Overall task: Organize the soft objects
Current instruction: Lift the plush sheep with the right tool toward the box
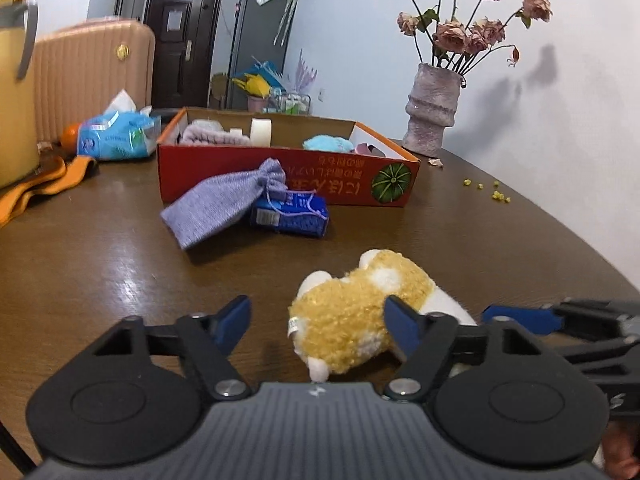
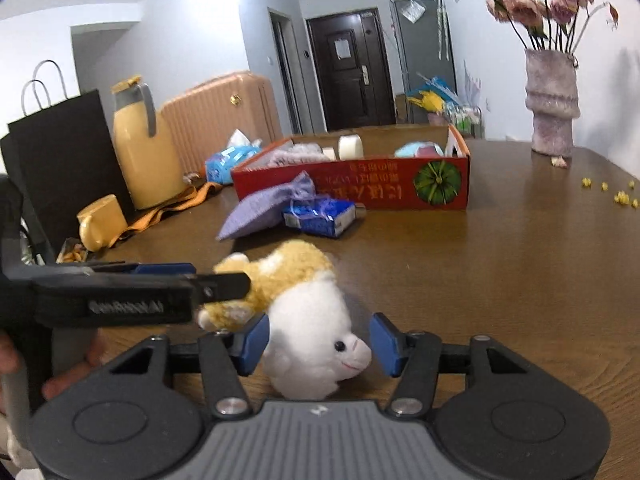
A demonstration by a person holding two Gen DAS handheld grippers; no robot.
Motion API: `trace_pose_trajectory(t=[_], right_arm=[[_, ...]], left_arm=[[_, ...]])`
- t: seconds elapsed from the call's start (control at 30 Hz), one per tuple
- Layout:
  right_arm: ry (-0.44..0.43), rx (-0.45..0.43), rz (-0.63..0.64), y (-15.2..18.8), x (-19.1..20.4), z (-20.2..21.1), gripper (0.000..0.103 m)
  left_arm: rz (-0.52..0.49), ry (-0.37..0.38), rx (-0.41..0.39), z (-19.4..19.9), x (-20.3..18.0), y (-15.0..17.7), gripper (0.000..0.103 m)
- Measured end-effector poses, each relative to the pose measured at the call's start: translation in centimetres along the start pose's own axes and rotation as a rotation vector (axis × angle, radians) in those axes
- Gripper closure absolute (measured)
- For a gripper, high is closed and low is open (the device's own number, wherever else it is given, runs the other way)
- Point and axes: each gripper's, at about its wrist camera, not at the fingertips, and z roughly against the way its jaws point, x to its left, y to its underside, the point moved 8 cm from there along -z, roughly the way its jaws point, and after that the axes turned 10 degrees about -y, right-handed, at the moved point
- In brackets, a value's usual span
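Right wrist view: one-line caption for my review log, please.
Open right gripper straddles the plush toy's white head on the table; left gripper reaches its tan back, red box behind.

Both views are taken low over the table (image 1: pixel 120 248), close behind the plush toy (image 1: pixel 352 320), facing the red box (image 1: pixel 288 176) and the far door. The toy's yellow back is seen from the left wrist, its white face (image 2: pixel 320 344) from the right. Toy, box and vase (image 2: pixel 552 104) are shared.
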Motion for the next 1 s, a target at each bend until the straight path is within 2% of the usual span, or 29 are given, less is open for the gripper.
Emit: trace_pose_trajectory(t=[0.17, 0.57, 0.7, 0.83, 1.0], right_arm=[[-0.019, 0.014, -0.014, 0.8, -0.1, -0.9, 0.044], [-0.039, -0.003, -0.04, -0.1, -0.7, -1.1, 0.053], [-0.051, -0.066, -0.017, -3.1, -1.4, -0.4, 0.054], [-0.035, -0.1, 0.08, -7.8, -2.4, -1.1, 0.054], [-0.02, -0.103, 0.261, -15.2, -3.6, -4.1, 0.054]], left_arm=[[0.01, 0.053, 0.012, -0.3, -0.3, 0.3, 0.054], [0.03, 0.075, -0.024, -0.5, -0.5, -1.0, 0.059], [0.027, 0.1, -0.072, -1.0, -0.8, -4.0, 0.059], [0.008, 0.096, -0.151, -2.1, -1.2, -8.5, 0.06], [0.003, 0.081, -0.184, -5.4, -0.7, -14.7, 0.06]])
